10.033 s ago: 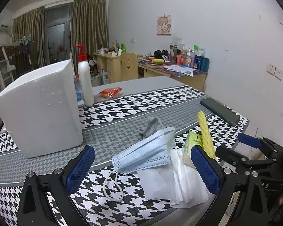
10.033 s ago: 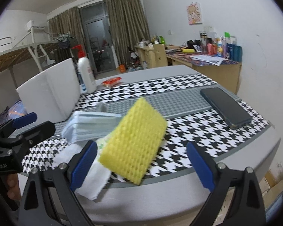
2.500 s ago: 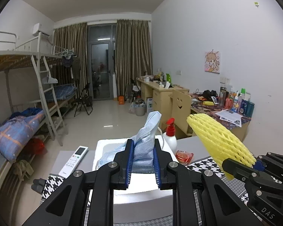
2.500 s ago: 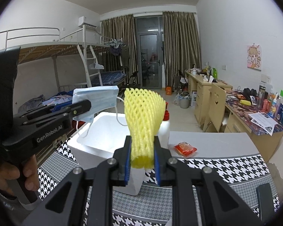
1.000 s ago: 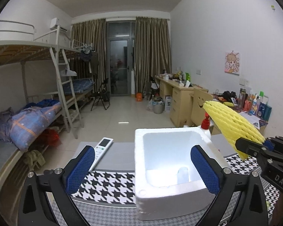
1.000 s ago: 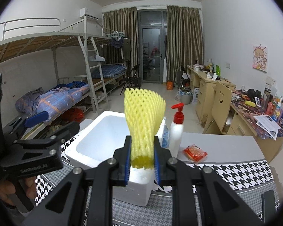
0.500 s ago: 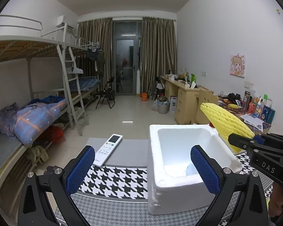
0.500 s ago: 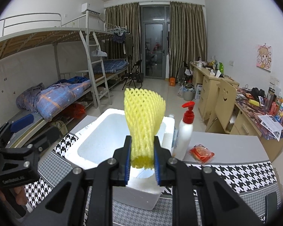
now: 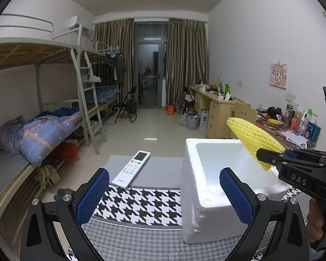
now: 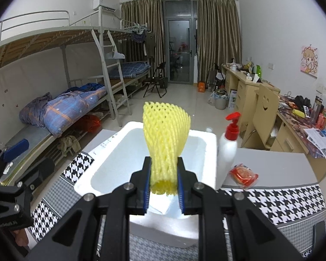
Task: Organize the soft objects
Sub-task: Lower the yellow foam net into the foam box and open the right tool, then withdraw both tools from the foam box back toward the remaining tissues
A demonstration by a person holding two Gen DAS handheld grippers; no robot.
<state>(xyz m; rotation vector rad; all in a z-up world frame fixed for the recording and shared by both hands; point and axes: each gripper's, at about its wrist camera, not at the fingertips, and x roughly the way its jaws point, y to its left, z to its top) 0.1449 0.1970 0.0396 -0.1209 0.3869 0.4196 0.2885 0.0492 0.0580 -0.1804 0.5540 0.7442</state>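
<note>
At the left of the left wrist view the left gripper (image 9: 164,192) stands with its jaws wide apart and nothing between them, over the houndstooth table cover (image 9: 141,204). Beyond it, at lower centre, lies a white remote control (image 9: 131,168) with small print near its bottom end, possibly "Midea", though it is too small to be sure. Right of centre sits the white foam box (image 9: 197,213), open at the top. At the right edge the right gripper (image 10: 164,188), marked "DAS" on its side, has its jaws clamped on the lower end of the yellow foam net (image 10: 166,139), which stands up over the box.

The net is light and springy, so a release from this height could probably let it bounce off the rim or drift outside the box. Just right of the box stands a pump bottle (image 10: 228,148), and a wide sideways sweep might knock it over. The red packet (image 10: 243,176) beside it carries no readable print.
</note>
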